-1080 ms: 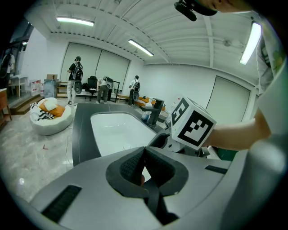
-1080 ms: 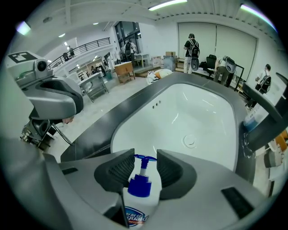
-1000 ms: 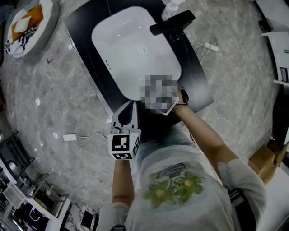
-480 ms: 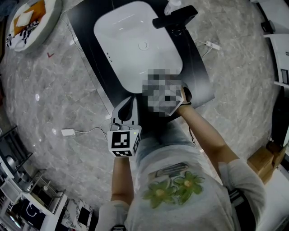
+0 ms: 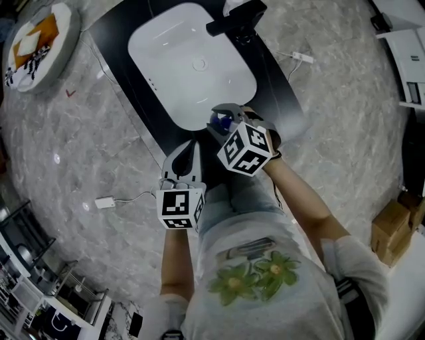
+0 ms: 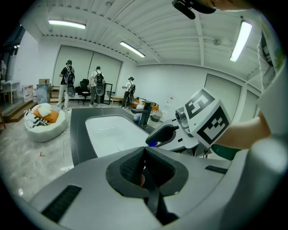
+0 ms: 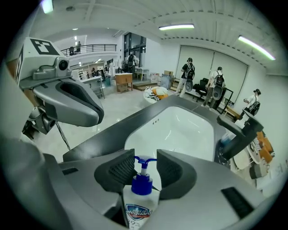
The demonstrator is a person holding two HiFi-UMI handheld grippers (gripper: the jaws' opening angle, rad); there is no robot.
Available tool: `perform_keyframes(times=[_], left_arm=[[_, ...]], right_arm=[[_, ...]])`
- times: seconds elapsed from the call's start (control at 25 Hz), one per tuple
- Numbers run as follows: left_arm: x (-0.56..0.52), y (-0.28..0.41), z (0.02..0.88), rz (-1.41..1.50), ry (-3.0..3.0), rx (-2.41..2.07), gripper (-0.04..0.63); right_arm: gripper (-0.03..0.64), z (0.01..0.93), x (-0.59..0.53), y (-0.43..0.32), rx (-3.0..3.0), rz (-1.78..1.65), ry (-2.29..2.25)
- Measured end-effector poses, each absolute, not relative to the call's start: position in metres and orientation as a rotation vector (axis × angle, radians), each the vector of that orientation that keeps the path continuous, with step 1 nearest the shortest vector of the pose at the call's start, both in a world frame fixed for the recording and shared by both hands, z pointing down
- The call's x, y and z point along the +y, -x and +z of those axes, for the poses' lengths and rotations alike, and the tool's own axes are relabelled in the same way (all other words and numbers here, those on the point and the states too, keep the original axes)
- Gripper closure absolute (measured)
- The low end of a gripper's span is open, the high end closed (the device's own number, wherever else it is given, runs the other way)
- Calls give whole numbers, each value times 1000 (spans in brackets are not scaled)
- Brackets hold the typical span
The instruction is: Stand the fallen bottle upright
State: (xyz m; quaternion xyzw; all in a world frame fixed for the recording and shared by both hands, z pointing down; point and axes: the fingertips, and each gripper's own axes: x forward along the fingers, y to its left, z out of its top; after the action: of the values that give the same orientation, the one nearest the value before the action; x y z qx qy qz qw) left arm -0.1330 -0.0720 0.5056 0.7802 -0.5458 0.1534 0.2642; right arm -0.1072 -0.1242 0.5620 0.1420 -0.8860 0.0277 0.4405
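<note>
A white pump bottle (image 7: 141,204) with a blue cap and pump head stands upright between the jaws of my right gripper (image 7: 145,167), which is shut on its body. In the head view the right gripper (image 5: 223,117) hangs over the near edge of the black counter (image 5: 282,106), and only the bottle's blue top (image 5: 218,123) shows. My left gripper (image 5: 189,151) sits just left of it, lower, over the counter's near corner. Its pads (image 6: 135,167) meet, with nothing between them.
A white sink basin (image 5: 192,66) is set in the counter, with a black faucet (image 5: 236,20) at its far end and another bottle (image 7: 225,144) beside it. A round cushion (image 5: 36,46) lies far left. A white adapter with cable (image 5: 104,202) lies on the marble floor.
My right gripper has risen toward the camera with the bottle, and its marker cube now shows plainly. The left gripper has shifted only slightly.
</note>
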Motion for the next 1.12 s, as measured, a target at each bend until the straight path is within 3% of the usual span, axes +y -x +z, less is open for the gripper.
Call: perform_keyframes(times=[1.12], left_arm=[[-61,116,425,506,-2304,-1452,578]], right_arm=[[445,478,-97,32,-2347,32,-685]])
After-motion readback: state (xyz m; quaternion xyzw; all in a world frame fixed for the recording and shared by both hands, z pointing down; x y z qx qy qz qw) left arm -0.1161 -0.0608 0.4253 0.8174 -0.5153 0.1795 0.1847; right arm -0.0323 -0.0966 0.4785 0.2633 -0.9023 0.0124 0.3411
